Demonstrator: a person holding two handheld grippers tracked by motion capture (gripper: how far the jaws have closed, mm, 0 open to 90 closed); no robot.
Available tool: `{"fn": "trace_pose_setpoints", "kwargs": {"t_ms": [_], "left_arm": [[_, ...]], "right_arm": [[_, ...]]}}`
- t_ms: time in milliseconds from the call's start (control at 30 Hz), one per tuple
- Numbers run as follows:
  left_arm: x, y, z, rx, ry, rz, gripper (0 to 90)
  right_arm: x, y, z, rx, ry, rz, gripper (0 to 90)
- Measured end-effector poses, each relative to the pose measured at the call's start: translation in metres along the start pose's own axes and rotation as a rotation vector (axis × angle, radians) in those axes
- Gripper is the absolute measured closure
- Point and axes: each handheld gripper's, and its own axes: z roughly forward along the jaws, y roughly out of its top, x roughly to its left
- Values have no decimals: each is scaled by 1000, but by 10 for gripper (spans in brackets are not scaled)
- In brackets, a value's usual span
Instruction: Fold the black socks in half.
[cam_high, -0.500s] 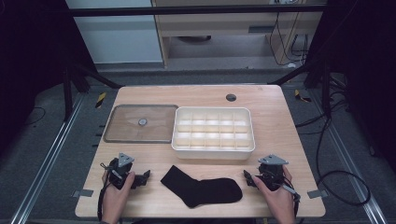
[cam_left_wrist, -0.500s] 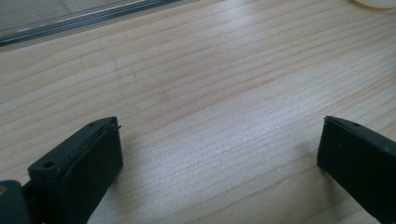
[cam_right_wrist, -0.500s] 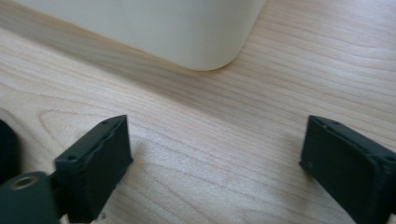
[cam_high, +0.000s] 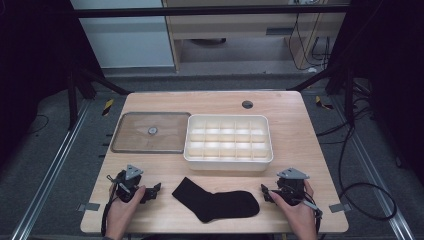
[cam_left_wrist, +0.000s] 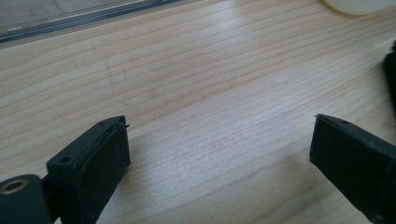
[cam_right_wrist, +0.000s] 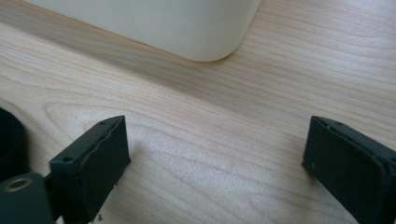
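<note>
A black sock (cam_high: 216, 201) lies flat near the table's front edge, between the two hands. My left gripper (cam_high: 156, 189) rests on the wood left of the sock, open, jaws wide apart over bare wood (cam_left_wrist: 219, 140). The sock's edge (cam_left_wrist: 391, 70) shows at the far right of the left gripper view. My right gripper (cam_high: 263, 191) rests right of the sock, open with nothing between its jaws (cam_right_wrist: 215, 154). In the right gripper view the sock (cam_right_wrist: 11, 140) sits at the left edge. A white divided box (cam_high: 228, 142) stands behind the sock; its corner (cam_right_wrist: 205, 28) is just ahead of the right gripper.
A clear flat lid with a small knob (cam_high: 150, 132) lies left of the white box; its rim (cam_left_wrist: 70, 23) crosses the top of the left gripper view. A round cable hole (cam_high: 247, 104) is at the back of the wooden table (cam_high: 295, 125). Cables lie on the floor at right.
</note>
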Motion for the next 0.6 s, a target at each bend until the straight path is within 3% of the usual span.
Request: {"fn": "trace_pose_setpoints", "kwargs": {"t_ms": [133, 233, 333, 400, 467, 533, 567, 600], "left_arm": [[-6, -1, -15, -20, -31, 11, 50], [-10, 5, -23, -24, -82, -7, 53], [-17, 12, -27, 26, -99, 35, 67], [-22, 22, -29, 76, -141, 37, 78], [-24, 26, -29, 94, -148, 47, 82], [-28, 34, -30, 117, -152, 59, 101], [-34, 41, -30, 145, -157, 76, 121], [-34, 41, -30, 145, -157, 76, 130]], "right_arm": [[2, 0, -8, 10, 9, 3, 190], [5, 3, -15, 45, -3, -36, 250], [9, 9, -26, 102, 23, -58, 298], [13, 18, -36, 156, 82, -66, 352], [14, 21, -39, 177, 91, -79, 380], [18, 28, -43, 206, 127, -82, 403], [22, 36, -49, 218, 169, -89, 447], [22, 36, -49, 218, 169, -89, 447]]}}
